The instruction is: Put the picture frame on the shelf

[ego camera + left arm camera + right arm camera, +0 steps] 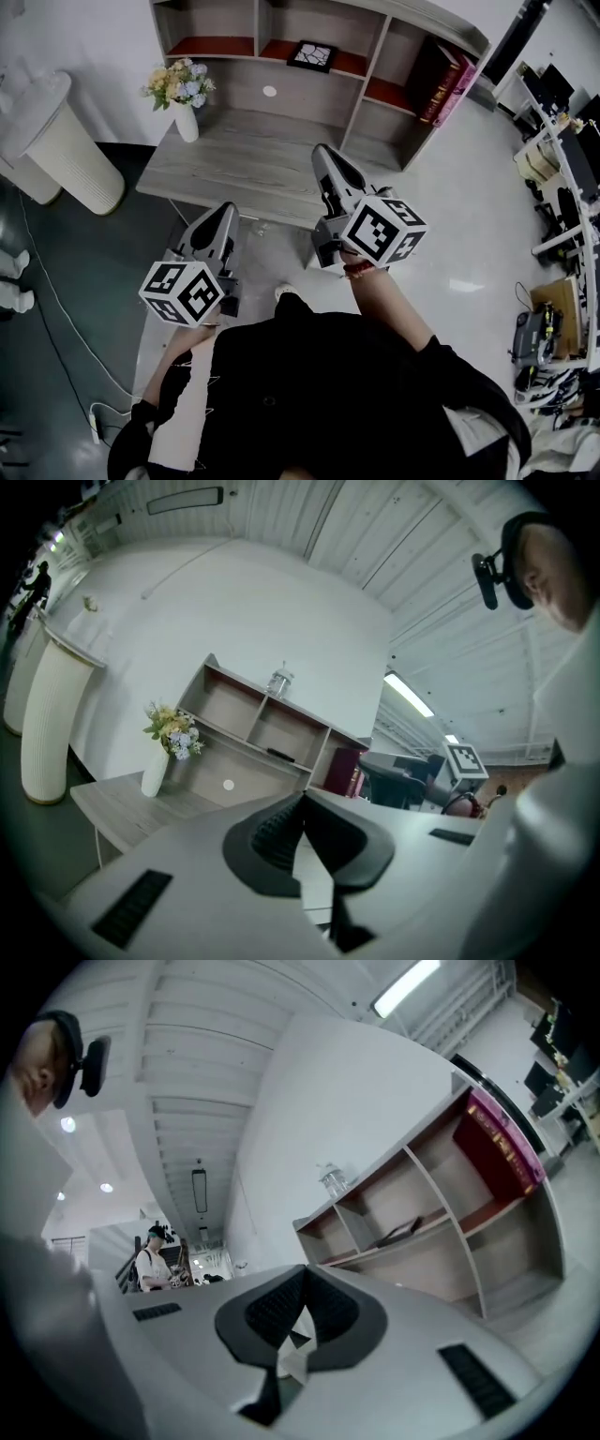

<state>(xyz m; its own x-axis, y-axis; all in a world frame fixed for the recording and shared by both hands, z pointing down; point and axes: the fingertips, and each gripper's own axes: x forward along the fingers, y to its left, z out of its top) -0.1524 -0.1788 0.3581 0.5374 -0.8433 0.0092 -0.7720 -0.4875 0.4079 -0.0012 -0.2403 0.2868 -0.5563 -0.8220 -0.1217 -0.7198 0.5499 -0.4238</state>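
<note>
The black picture frame [311, 56] lies flat in the middle upper compartment of the wooden shelf [375, 23]. It also shows as a dark slab in the left gripper view [279, 755] and the right gripper view [398, 1232]. My left gripper [228, 208] hovers at the desk's near edge, shut with nothing between its pads [302, 799]. My right gripper [322, 150] is over the desk, nearer the shelf, also shut and empty [305, 1269]. Both are well short of the frame.
A white vase of flowers [178, 89] stands at the desk's [234, 169] left. Red books [441, 80] fill the shelf's right compartment. A glass jar [278, 680] sits on top of the shelf. A white ribbed bin [66, 150] stands left of the desk.
</note>
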